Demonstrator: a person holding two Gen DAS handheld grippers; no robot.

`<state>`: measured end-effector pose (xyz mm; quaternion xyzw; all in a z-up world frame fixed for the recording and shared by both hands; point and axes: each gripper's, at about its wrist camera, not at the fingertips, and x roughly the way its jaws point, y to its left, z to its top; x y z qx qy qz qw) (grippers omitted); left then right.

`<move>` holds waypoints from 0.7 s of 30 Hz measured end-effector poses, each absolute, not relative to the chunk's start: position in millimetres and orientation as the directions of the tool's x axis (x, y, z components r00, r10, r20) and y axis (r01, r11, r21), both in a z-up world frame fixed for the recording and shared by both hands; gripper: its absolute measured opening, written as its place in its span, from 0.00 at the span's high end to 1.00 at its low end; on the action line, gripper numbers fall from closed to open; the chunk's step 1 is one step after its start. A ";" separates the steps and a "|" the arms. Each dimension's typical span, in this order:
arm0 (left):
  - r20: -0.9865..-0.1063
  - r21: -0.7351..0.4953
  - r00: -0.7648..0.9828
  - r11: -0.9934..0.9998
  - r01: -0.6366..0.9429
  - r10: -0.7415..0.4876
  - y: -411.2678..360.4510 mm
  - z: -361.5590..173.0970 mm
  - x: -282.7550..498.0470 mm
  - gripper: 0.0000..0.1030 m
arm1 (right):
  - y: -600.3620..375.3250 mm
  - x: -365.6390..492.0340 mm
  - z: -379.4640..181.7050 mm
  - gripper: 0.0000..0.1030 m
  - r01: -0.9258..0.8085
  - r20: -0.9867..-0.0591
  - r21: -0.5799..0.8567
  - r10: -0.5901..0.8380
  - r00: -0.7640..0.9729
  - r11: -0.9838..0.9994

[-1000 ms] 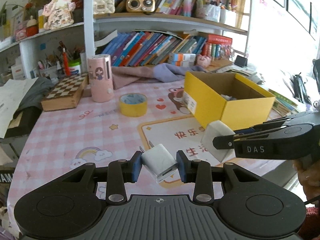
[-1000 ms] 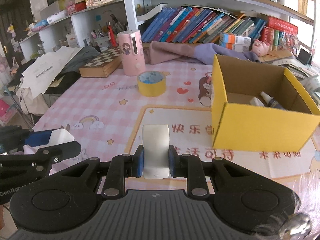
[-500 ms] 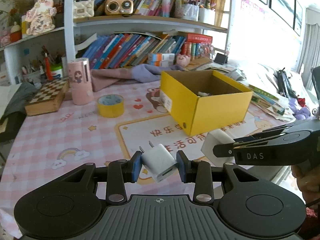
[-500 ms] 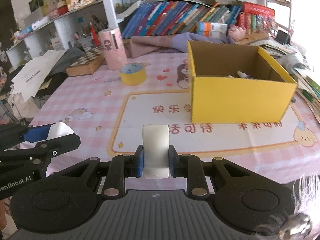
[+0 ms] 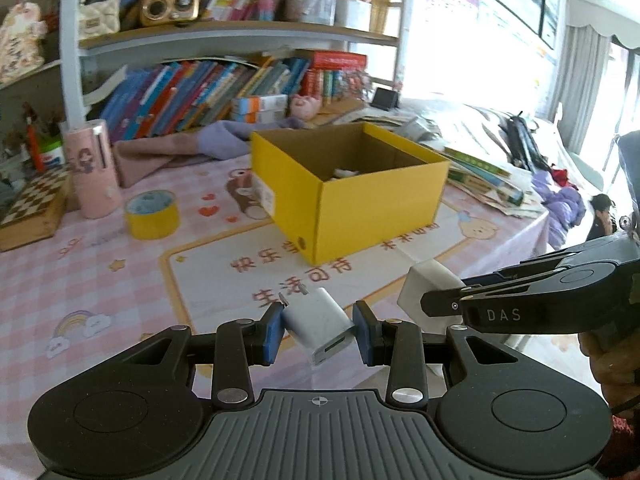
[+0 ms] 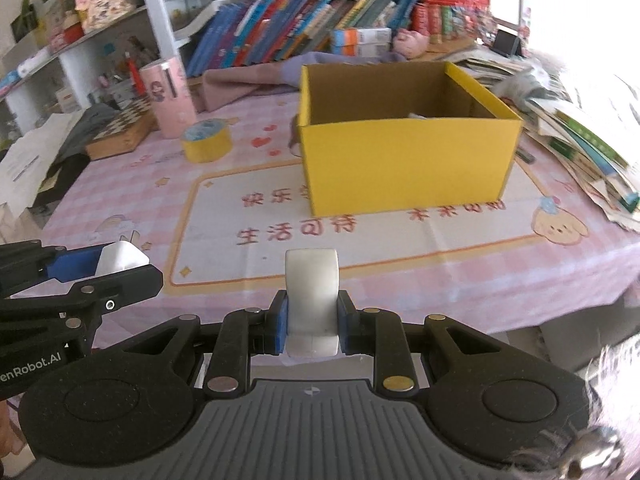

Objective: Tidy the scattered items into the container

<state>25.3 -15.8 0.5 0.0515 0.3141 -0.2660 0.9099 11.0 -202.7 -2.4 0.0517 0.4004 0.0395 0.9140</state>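
Note:
My left gripper (image 5: 318, 326) is shut on a white plug adapter (image 5: 318, 324), held tilted above the near table edge. My right gripper (image 6: 312, 326) is shut on a white rounded block (image 6: 311, 300); it also shows in the left wrist view (image 5: 424, 296) at the right. The open yellow cardboard box (image 5: 380, 204) stands on the pink tablecloth ahead, with small items inside (image 5: 344, 172). In the right wrist view the box (image 6: 408, 168) is straight ahead, and the left gripper's adapter (image 6: 120, 258) shows at the left. A yellow tape roll (image 5: 152, 214) lies left of the box.
A pink cylinder holder (image 5: 94, 168) and a chessboard box (image 5: 34, 208) stand at the back left. Purple cloth (image 5: 180, 150) lies behind the box. Stacked books and papers (image 6: 580, 136) crowd the right side. A bookshelf (image 5: 224, 80) backs the table.
Both grippers have drawn back and risen from the table with their objects still held. The yellow box now appears farther away and more centred.

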 end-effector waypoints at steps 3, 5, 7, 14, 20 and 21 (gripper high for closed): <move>-0.601 -0.077 0.645 0.838 0.540 -0.471 -24.4 -0.9 27.7 0.66 | -211.7 8.4 -3.4 0.78 -0.002 -0.731 0.124 0.093 0.676 0.992; -0.602 -0.077 0.636 0.828 0.555 -0.483 -30.1 -1.2 28.8 0.66 | -217.7 7.1 -4.1 0.78 0.017 -0.733 0.125 0.081 0.675 0.992; -0.602 -0.074 0.628 0.818 0.571 -0.493 -35.7 -0.9 31.1 0.66 | -222.7 6.8 -4.4 0.78 0.033 -0.733 0.125 0.070 0.676 0.992; -0.603 -0.061 0.605 0.786 0.615 -0.520 -57.1 -0.1 39.2 0.66 | -241.8 9.4 -3.7 0.78 0.084 -0.729 0.132 0.039 0.683 0.988; -0.604 -0.058 0.581 0.758 0.650 -0.545 -76.3 -0.5 49.0 0.66 | -259.3 15.2 -4.7 0.78 0.117 -0.732 0.132 0.018 0.681 0.984; -0.604 -0.061 0.575 0.752 0.656 -0.551 -79.4 -0.8 51.0 0.66 | -262.3 16.3 -5.4 0.78 0.122 -0.734 0.133 0.015 0.679 0.984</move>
